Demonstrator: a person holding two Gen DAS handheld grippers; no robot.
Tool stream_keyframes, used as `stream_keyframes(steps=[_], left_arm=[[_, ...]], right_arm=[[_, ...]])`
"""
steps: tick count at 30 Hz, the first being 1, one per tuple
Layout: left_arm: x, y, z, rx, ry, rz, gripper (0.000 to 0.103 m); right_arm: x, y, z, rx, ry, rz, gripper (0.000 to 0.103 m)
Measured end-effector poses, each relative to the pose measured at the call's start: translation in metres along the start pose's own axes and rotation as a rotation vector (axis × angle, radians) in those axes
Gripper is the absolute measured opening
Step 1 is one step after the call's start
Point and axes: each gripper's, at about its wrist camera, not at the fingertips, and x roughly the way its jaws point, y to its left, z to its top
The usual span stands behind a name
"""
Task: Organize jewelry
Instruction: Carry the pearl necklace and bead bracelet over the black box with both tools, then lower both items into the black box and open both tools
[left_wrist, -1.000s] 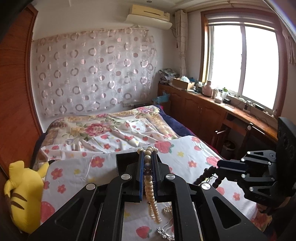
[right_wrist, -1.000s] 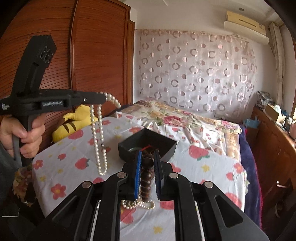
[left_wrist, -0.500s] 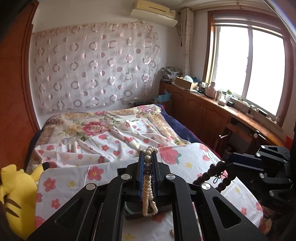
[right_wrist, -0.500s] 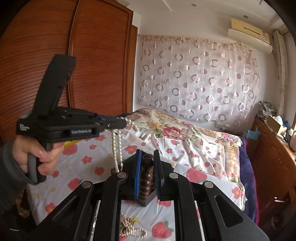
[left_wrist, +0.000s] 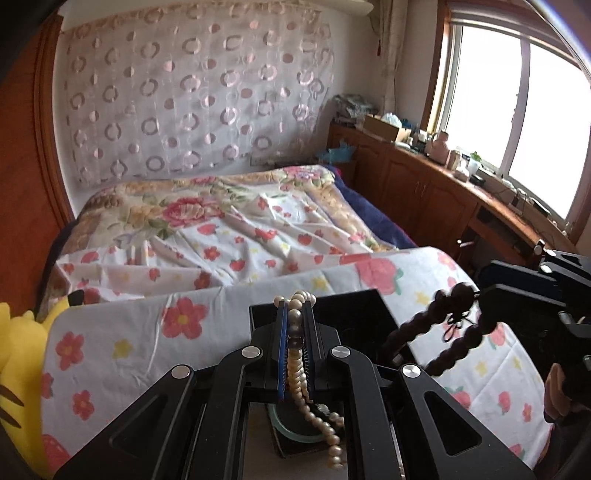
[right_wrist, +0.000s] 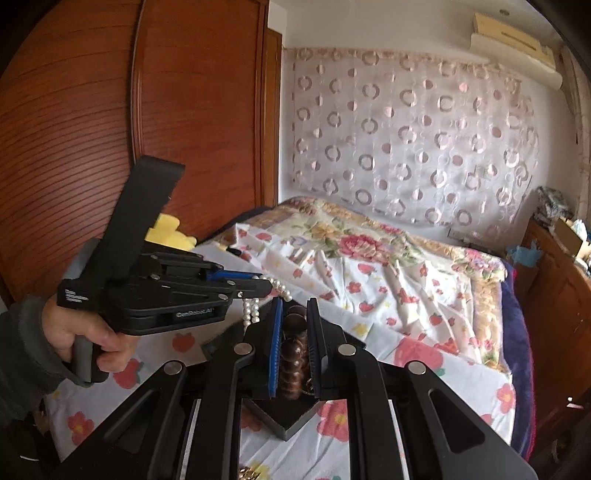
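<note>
My left gripper is shut on a pearl necklace whose strands hang down into a black jewelry box on the flowered bedsheet. My right gripper is shut on a dark wooden bead bracelet, held over the same box. In the left wrist view the bracelet dangles from the right gripper at the box's right side. In the right wrist view the left gripper holds the pearls just left of my fingers. A pale green ring-shaped piece lies in the box.
A board under a flower-print sheet carries the box on the bed. A yellow plush toy lies at the left edge. A wooden wardrobe stands left, a wooden cabinet under the window right. Gold jewelry lies on the sheet near me.
Both grippers have come together over the black box and lowered. The pearls now hang into the box and the wooden beads sit just above it.
</note>
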Motion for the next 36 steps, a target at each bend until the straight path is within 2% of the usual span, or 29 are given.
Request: stream_keyframes(steps=[8, 19, 25, 29, 36], left_arm=[[0.018, 0.016, 0.019, -0.004, -0.014, 0.017, 0.007], [0.034, 0.014, 0.044, 0.03, -0.014, 0.012, 0.007], [0.029, 0.007, 0.029, 0.049, 0.019, -0.011, 0.007], [0.022, 0.009, 0.011, 0.028, 0.037, -0.027, 0.007], [0.005, 0.0, -0.011, 0.04, 0.038, -0.046, 0.007]], right_arm=[[0.038, -0.008, -0.011, 0.026, 0.058, 0.015, 0.015], [0.051, -0.011, -0.014, 0.037, 0.078, 0.04, 0.015], [0.058, -0.014, -0.023, 0.038, 0.097, 0.031, 0.015], [0.057, -0.017, -0.026, 0.059, 0.097, 0.012, 0.016], [0.036, -0.019, -0.027, 0.077, 0.069, 0.009, 0.017]])
